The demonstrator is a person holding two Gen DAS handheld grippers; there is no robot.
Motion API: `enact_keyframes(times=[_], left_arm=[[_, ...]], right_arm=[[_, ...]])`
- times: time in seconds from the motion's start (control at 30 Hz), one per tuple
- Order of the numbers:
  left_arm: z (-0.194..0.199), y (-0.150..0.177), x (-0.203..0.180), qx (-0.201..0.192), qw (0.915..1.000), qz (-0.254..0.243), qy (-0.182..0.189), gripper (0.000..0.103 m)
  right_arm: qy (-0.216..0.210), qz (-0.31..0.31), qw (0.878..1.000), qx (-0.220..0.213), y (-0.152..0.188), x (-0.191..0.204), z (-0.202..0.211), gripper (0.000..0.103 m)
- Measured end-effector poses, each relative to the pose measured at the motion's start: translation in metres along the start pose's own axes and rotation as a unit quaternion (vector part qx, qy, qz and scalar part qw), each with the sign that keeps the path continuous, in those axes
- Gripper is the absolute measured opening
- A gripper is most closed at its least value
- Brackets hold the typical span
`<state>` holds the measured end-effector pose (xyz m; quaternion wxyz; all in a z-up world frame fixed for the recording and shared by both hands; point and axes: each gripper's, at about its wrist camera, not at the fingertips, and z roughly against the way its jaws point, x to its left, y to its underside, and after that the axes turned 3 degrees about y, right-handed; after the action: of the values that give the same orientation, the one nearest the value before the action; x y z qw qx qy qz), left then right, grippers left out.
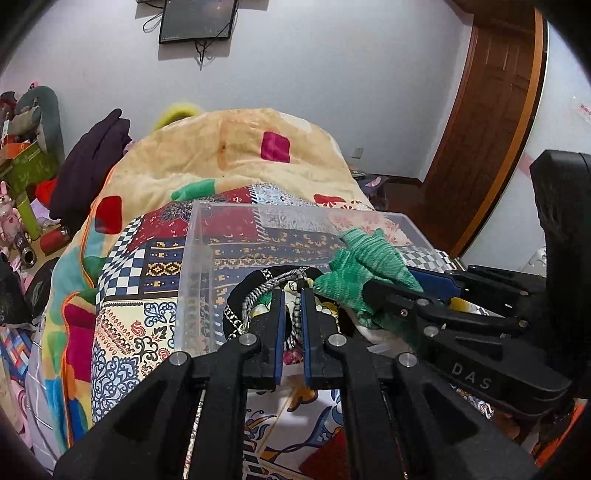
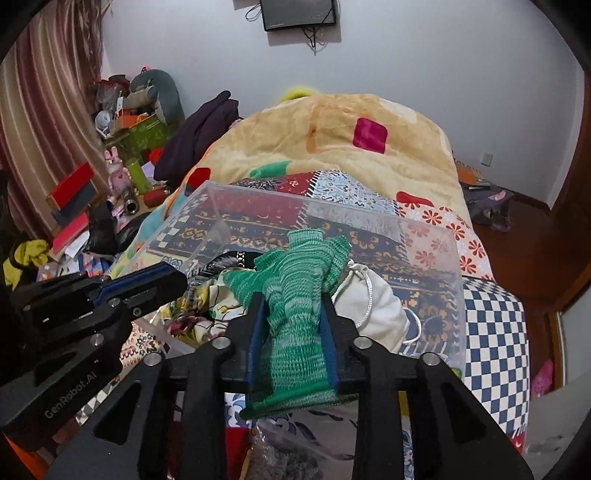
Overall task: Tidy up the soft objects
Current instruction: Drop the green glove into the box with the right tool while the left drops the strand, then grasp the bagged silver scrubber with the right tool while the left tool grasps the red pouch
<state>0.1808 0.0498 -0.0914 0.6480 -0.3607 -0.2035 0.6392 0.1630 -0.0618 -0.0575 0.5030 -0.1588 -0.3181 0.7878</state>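
Clamped in the right gripper (image 2: 291,306), frame centre, one green knitted glove (image 2: 295,295) hangs above one clear box (image 2: 424,229); left gripper (image 1: 291,295) nearly closed around a braided cord (image 1: 258,295).

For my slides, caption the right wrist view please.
Right gripper holds a green knit glove over a clear plastic bin of soft items on a bed.

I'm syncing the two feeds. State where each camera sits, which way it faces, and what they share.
Left wrist: on the left claw, facing along the bed into the clear bin; the right claw enters from the right.
Right wrist: on the right claw, shut on the green glove over the bin; the left claw shows at left.
Shared: bin, glove, blanket, wall screen.
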Motion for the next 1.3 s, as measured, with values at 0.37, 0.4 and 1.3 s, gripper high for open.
enact_keyframes(times=[0.37, 0.4, 1.3], left_arm=[[0.037, -0.005, -0.001, -0.025, 0.9995, 0.010, 0.014, 0.010], [0.042, -0.005, -0.002, -0.029, 0.9994, 0.010, 0.014, 0.012], [0.069, 0.055, -0.031, 0.001, 0.9999, 0.008, 0.007, 0.059]], right_arm=[[0.007, 0.006, 0.999, -0.048, -0.004, 0.000, 0.040, 0.052], [0.008, 0.005, 0.999, -0.053, -0.004, -0.001, 0.044, 0.054], [0.017, -0.037, 0.998, -0.046, 0.059, -0.027, 0.080, 0.068]])
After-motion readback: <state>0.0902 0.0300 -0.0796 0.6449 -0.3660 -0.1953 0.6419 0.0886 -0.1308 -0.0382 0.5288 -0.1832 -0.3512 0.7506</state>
